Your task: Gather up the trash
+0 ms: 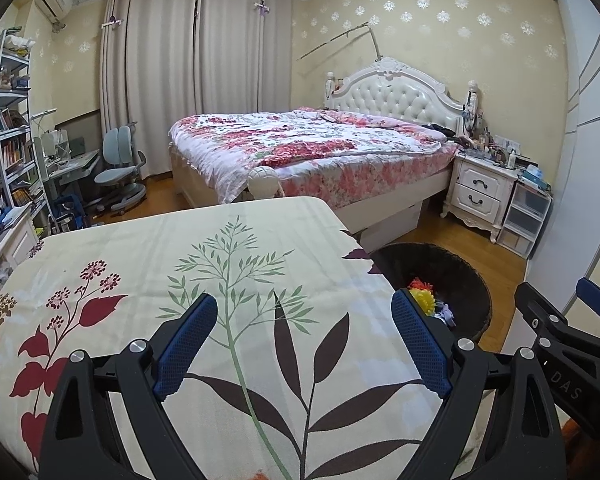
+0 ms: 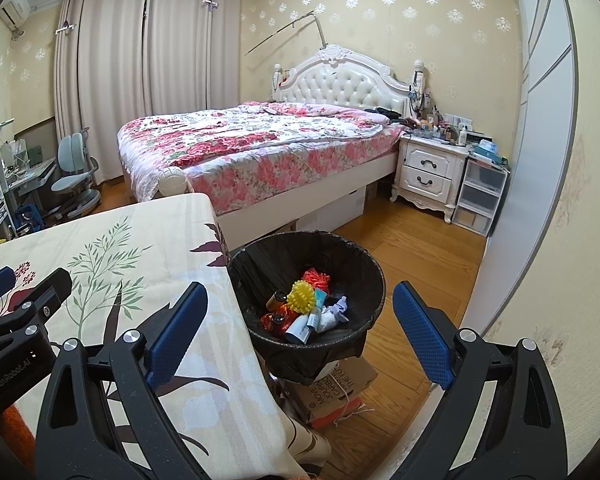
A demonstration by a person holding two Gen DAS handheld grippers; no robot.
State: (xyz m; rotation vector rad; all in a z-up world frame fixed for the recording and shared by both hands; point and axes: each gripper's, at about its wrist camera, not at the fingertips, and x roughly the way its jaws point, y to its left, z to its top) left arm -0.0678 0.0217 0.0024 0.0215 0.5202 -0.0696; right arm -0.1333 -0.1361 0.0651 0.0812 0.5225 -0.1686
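A black-lined trash bin [image 2: 364, 268] stands on the floor just right of the table. Inside it lie a yellow spiky ball [image 2: 302, 297], an orange tangle [image 2: 317, 277], small bottles and tubes [image 2: 300, 330]. My left gripper [image 1: 303, 338] hovers open over the leaf-patterned tablecloth [image 1: 148, 264] with nothing between its blue pads. My right gripper [image 2: 300, 334] stands open too, above the table's right edge and the bin, holding nothing. The bin [image 1: 472, 280] also shows at the right of the left wrist view, and the right gripper's body [image 1: 556, 332] beside it.
A cardboard box [image 2: 340, 392] sits under the bin on the wooden floor [image 2: 412, 248]. Behind are a flowered bed [image 2: 260, 140], a white nightstand [image 2: 428, 172], plastic drawers [image 2: 480, 196], a wardrobe [image 2: 540, 120], and a desk with chair [image 1: 120, 168] and shelves at the left.
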